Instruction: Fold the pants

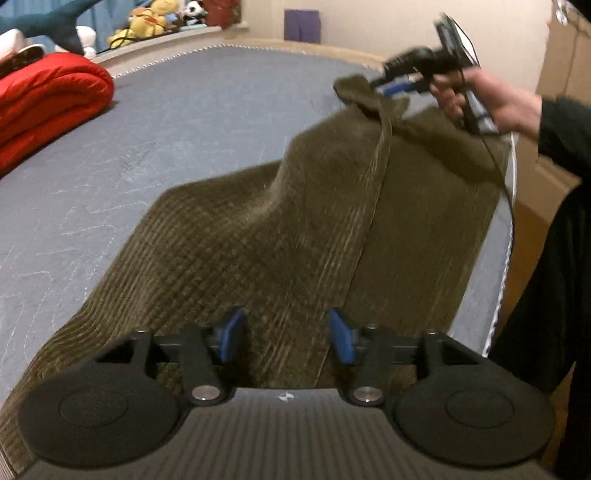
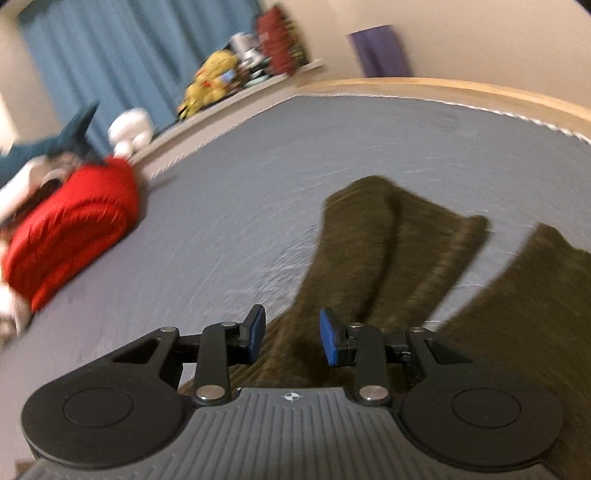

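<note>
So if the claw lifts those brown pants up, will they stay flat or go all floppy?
Probably floppy: the olive corduroy pants already sag and drape where the right claw lifts one end off the mattress. The thick ribbed cloth looks fairly heavy, so it should hang down. The ribs likely make it grippy, not slippery.

Open grey bed with olive pants spread across the near side.

The bed point(image 1: 184, 122) lies bare across its middle and far end, giving free passage there. A rolled red blanket point(image 1: 48, 103) blocks the left edge, with soft toys point(image 1: 151, 20) on the ledge behind. The pants point(image 1: 277, 236) cover the near right part, one end lifted near the right tongs point(image 1: 391, 83), whose hand point(image 1: 498, 99) fills the right side.
</note>
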`<state>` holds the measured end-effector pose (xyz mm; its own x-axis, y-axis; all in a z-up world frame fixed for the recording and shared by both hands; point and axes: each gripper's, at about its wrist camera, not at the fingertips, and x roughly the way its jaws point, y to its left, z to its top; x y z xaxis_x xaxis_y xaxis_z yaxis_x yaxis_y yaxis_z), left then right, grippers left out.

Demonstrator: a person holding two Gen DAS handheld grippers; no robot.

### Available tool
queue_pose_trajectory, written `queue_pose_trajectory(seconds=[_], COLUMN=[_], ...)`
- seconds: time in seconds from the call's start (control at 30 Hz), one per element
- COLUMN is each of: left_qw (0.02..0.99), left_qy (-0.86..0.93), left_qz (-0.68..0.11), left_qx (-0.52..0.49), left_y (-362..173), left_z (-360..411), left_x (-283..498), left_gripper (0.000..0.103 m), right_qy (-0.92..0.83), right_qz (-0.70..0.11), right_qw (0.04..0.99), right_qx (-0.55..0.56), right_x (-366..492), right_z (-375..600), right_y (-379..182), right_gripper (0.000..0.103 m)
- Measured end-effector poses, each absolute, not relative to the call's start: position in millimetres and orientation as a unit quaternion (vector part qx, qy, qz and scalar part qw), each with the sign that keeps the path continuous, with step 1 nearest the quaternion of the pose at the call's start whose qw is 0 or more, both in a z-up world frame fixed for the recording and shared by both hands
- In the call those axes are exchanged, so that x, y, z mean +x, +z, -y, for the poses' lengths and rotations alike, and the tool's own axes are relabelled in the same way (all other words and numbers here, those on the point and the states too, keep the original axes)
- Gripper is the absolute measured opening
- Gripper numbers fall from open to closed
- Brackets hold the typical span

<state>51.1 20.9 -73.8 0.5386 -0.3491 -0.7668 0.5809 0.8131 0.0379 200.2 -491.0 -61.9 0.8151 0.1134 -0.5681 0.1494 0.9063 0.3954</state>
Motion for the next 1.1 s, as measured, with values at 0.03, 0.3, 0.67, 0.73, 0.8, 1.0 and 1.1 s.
queue_pose_trajectory(seconds=[0.03,0.3,0.67,0.73,0.8,1.0,1.1], left_qw=[0.861,0.833,0.836,0.843,0.849,0.81,0.79], left_qy=[-0.274,-0.289,-0.281,-0.284,-0.293,-0.37,-0.377], left_qz=[-0.402,-0.423,-0.409,-0.392,-0.382,-0.391,-0.404], left_qx=[0.151,0.211,0.234,0.234,0.218,0.234,0.264], left_y=[-77,-104,-97,-85,-73,-62,-71], left_z=[-19,0,-2,-6,-15,-21,-14], left_x=[51,47,50,44,40,12,3], left_gripper=[0.058,0.058,0.007,0.007,0.007,0.007,0.009], right_qy=[-0.007,-0.026,-0.057,-0.056,-0.055,-0.081,-0.116], right_qz=[-0.308,-0.364,-0.34,-0.323,-0.301,-0.307,-0.377], right_qw=[0.929,0.924,0.93,0.934,0.94,0.931,0.89], right_qx=[0.202,0.112,0.128,0.14,0.149,0.178,0.229], right_x=[203,228,195,175,151,69,50], right_z=[484,450,481,488,491,494,511], right_y=[-63,-85,-61,-42,-20,13,-12], right_gripper=[0.036,0.048,0.007,0.007,0.007,0.008,0.012])
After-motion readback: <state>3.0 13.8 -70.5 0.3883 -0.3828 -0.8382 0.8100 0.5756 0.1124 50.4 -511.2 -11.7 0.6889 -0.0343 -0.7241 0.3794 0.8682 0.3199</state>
